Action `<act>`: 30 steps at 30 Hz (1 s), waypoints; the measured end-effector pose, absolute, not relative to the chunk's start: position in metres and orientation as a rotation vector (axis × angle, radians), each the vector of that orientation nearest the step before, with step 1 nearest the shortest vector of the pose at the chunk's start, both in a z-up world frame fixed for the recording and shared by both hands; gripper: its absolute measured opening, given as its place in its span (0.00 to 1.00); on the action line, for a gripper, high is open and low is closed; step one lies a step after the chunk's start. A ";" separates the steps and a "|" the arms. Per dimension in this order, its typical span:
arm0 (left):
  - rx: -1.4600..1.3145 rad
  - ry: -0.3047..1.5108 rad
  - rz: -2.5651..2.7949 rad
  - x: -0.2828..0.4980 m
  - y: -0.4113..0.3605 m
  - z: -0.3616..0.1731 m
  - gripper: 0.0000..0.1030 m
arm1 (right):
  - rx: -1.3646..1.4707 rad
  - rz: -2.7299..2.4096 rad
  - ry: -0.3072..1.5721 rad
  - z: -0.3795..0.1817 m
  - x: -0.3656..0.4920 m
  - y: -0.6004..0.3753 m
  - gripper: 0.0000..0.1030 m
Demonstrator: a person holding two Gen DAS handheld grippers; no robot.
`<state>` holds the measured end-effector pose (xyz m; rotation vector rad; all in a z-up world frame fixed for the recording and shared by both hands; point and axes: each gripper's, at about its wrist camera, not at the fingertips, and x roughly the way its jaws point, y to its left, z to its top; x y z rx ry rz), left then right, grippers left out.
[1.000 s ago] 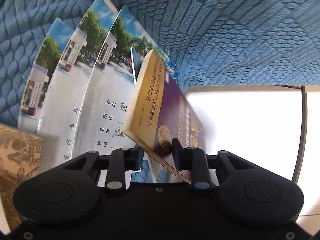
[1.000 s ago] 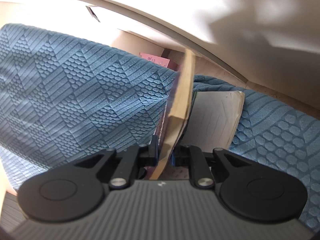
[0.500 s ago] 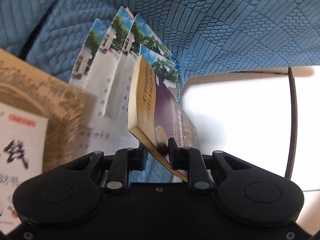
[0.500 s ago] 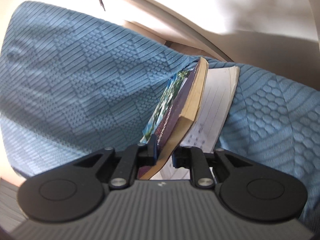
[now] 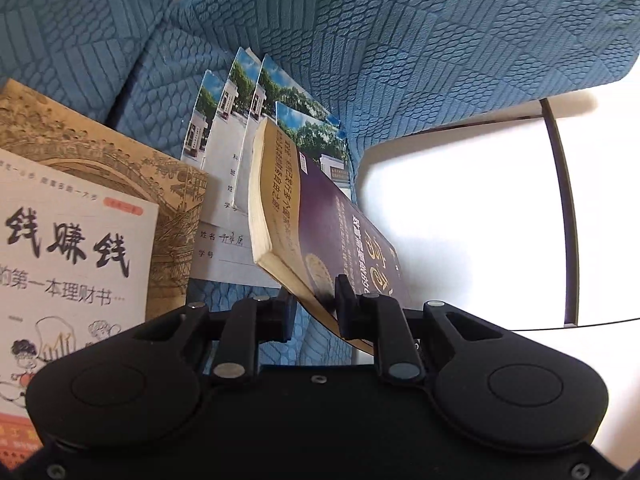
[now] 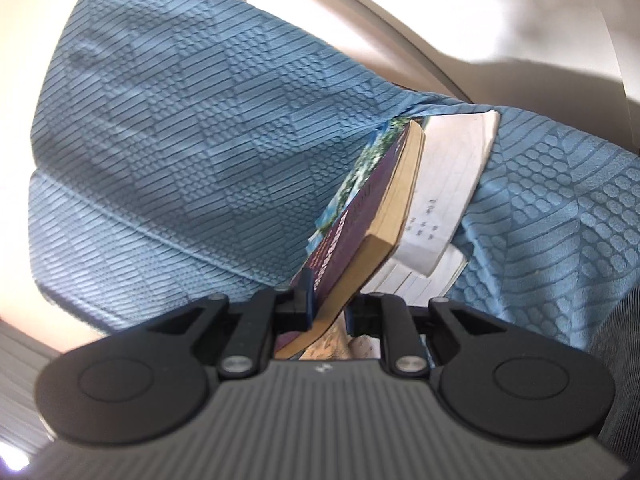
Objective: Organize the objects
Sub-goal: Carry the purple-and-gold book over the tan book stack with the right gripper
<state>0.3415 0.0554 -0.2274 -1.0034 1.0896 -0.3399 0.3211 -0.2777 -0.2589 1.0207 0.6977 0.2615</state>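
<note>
Since the earlier frames the purple book (image 5: 320, 216) sits higher above the fanned notebooks (image 5: 240, 120), which look smaller and farther; a tan illustrated book (image 5: 100, 152) and a white-covered book (image 5: 68, 264) have come into the left view at 9 o'clock.

Left gripper (image 5: 316, 304): clenched on the purple book's lower corner, pads on both faces. Book tilts toward 11 o'clock, yellow page edge to the left.

Right gripper (image 6: 330, 304): clenched on the same book (image 6: 360, 216) at its other end, book running toward 1 o'clock.

Beyond it at 1 o'clock, an open lined notebook (image 6: 452, 176) lies on the blue textured sofa cover (image 6: 180, 140). Bright floor (image 5: 460, 220) at 3 o'clock in the left view.
</note>
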 end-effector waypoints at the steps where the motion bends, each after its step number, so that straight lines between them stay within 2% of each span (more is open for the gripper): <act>1: -1.001 1.082 -0.339 0.338 0.057 -0.224 0.18 | 1.017 0.268 0.696 -0.255 0.319 -0.276 0.17; 17: -0.988 0.927 -0.271 0.257 0.117 -0.166 0.18 | 0.986 0.445 0.688 -0.213 0.288 -0.224 0.17; 30: -1.024 0.855 -0.183 0.198 0.162 -0.160 0.18 | 0.930 0.569 0.736 -0.203 0.273 -0.176 0.17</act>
